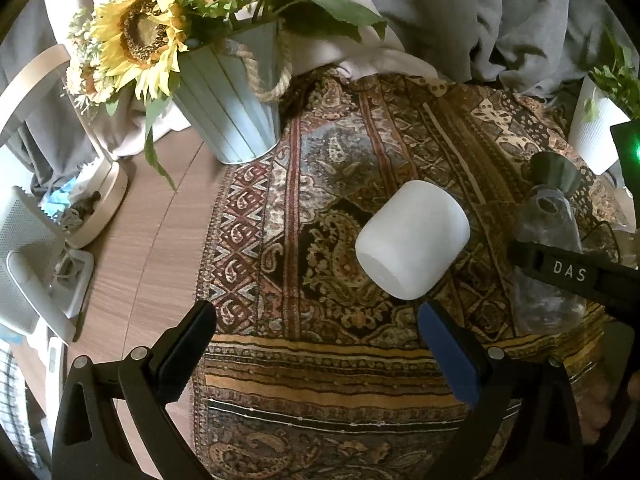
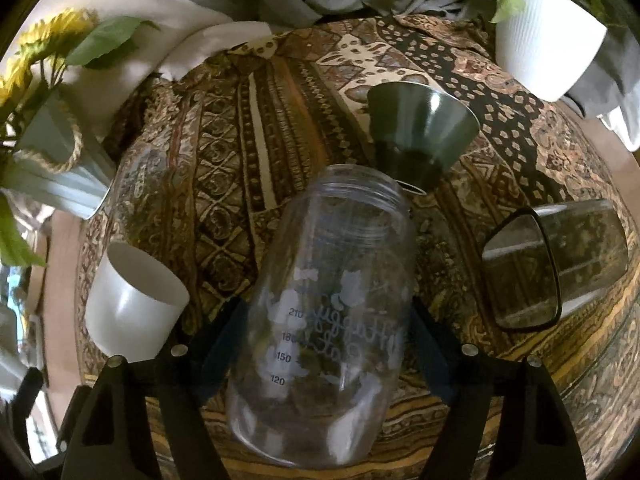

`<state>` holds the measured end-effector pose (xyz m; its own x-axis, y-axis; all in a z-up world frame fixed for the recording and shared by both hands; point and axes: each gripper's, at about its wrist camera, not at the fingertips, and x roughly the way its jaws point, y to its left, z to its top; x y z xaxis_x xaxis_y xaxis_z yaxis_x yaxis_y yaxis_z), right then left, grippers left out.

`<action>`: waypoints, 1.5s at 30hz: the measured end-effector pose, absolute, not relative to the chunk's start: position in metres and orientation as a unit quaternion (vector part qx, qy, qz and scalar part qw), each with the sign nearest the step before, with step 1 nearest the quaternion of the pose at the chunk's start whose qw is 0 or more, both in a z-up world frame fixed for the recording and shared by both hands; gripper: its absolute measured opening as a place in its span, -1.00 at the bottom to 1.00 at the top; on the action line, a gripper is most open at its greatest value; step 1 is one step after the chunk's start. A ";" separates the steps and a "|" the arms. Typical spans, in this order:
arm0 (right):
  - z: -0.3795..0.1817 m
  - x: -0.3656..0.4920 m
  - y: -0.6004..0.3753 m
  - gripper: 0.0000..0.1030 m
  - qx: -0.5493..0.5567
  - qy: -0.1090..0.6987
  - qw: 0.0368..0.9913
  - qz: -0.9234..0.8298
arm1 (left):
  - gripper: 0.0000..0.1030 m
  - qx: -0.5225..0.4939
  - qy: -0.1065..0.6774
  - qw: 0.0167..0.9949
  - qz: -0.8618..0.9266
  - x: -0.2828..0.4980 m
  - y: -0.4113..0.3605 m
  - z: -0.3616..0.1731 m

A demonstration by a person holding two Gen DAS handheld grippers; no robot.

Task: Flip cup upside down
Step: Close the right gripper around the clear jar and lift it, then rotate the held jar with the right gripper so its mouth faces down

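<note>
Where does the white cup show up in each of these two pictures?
Left wrist view: white cup sits right of centre, on the patterned cloth.
Right wrist view: white cup sits at lower left, left of the clear bottle.
Shared landmark: the dark green funnel.

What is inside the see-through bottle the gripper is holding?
The clear bottle looks empty: the patterned cloth shows straight through it. Its printed white marks and the right gripper fingers cover small parts, so tiny drops cannot be ruled out.
</note>
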<state>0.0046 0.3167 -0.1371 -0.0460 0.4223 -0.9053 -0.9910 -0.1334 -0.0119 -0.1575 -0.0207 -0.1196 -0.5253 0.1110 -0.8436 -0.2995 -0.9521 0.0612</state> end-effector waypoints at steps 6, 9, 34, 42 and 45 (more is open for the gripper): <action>-0.119 0.007 0.302 0.51 -0.416 0.327 0.544 0.652 | 1.00 -0.467 0.097 0.120 0.870 -0.146 -0.019 -0.109; -0.105 0.013 0.291 0.51 -0.416 0.322 0.538 0.659 | 1.00 -0.464 0.090 0.122 0.873 -0.138 -0.018 -0.099; -0.109 0.046 0.203 0.51 -0.504 0.299 0.484 0.650 | 1.00 -0.508 0.118 0.142 0.841 -0.055 -0.017 -0.123; -0.126 0.040 0.202 0.51 -0.523 0.291 0.471 0.648 | 1.00 -0.520 0.127 0.135 0.834 -0.053 -0.018 -0.140; -0.130 0.040 0.204 0.51 -0.524 0.294 0.471 0.646 | 1.00 -0.523 0.128 0.136 0.832 -0.054 -0.018 -0.143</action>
<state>0.0402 0.2045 -0.1295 -0.0075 0.3009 -0.9536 -0.9162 -0.3841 -0.1140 -0.0541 -0.0179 -0.1428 -0.4167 0.0920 -0.9044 -0.3594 -0.9305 0.0709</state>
